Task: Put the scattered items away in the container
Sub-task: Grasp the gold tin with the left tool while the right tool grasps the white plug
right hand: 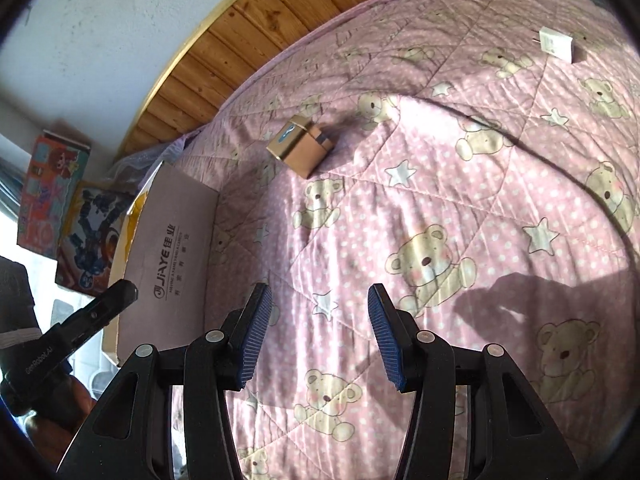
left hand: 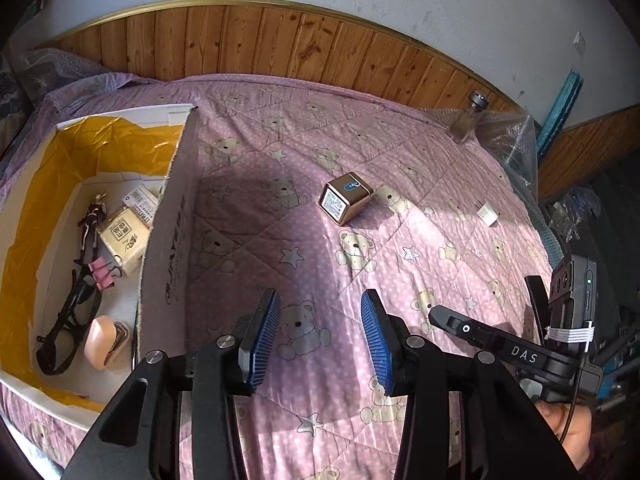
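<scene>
We hold both grippers low over the quilt (left hand: 400, 184), left gripper (left hand: 320, 336) and right gripper (right hand: 318, 334) spread wide, empty; the box (left hand: 168, 240) sits left, the gold cube (left hand: 346, 198) ahead, the white plug (right hand: 556, 44) far right

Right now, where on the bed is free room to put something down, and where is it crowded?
The quilt lies bare between the cardboard box and the gold cube-shaped box, and down to the open left tongs. Inside the cardboard box, the near half is crowded: sunglasses, pink binder clip, tissue pack.
</scene>
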A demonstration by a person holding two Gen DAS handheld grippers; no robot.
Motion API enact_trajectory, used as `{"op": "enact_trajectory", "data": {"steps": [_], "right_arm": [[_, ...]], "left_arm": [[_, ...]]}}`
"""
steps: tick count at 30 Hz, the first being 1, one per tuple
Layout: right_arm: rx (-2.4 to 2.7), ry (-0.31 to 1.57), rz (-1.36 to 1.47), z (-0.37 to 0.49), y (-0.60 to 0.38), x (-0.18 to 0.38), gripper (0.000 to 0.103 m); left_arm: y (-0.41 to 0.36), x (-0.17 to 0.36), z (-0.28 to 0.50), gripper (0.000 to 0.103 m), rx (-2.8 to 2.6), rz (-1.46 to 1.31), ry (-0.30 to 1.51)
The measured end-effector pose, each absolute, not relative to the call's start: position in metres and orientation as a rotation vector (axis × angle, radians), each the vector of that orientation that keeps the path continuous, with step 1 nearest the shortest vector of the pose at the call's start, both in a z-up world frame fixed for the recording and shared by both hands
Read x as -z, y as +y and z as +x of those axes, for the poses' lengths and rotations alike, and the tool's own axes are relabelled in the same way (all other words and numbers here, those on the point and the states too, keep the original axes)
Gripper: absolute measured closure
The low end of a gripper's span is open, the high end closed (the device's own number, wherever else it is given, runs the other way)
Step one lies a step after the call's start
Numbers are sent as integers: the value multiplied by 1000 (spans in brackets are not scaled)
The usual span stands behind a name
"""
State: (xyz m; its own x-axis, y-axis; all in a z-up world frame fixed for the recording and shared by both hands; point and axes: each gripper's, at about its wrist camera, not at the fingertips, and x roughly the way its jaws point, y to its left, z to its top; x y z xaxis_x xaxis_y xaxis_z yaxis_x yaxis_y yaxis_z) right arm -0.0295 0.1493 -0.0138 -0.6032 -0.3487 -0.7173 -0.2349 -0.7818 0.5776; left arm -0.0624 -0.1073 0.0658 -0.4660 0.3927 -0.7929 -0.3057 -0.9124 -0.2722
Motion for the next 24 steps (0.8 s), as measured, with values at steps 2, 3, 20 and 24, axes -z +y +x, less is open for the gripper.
{"op": "enact_trajectory", "data": {"steps": [2, 3, 20, 24], "right_arm": [[2598, -1019, 1358, -30, 168, 11, 50], [2617, -1021, 1353, -30, 179, 9, 50], [2971, -661, 1505, -96, 371, -16, 50], [2937, -436, 1625, -126, 390, 5, 50]], "left_arm": [[-95, -58, -70, 58, -2356, -1351, -119], [-88, -54, -74, 56, -2346, -1364, -116], [-7, 6, -183, 47, -2292, -1482, -116], [-2, 14, -199, 46, -2311, -1510, -160]]}}
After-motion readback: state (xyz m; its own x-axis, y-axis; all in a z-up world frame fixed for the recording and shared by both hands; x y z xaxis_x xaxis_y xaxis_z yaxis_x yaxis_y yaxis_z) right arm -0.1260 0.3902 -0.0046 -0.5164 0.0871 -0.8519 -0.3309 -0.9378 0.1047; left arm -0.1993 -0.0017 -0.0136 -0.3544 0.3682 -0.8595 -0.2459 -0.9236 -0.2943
